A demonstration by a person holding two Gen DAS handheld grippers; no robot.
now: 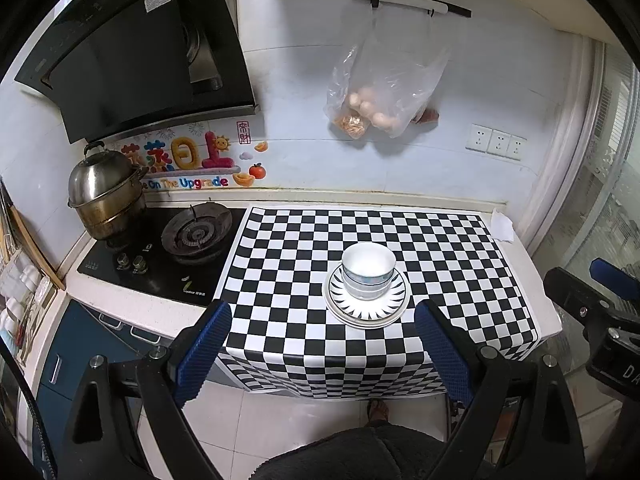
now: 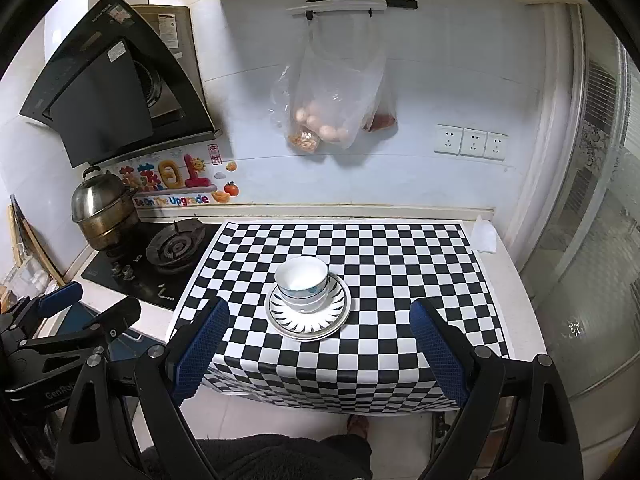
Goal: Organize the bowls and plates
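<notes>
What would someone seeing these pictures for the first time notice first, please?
The eye goes first to the stacked bowls sitting on stacked plates, alone in the middle of the black-and-white checkered cloth on the counter. Next comes the clear plastic bag of eggs hanging on the wall behind, and the steel steamer pot on the stove at the left. Both the left gripper and right gripper hang open, short of the stack.

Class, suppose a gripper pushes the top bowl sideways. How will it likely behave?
The top bowl looks glazed, so probably slippery and breakable. It sits nested in another bowl, so it may drag that one along. The stack stands tall on the plates, so it could tip.
</notes>
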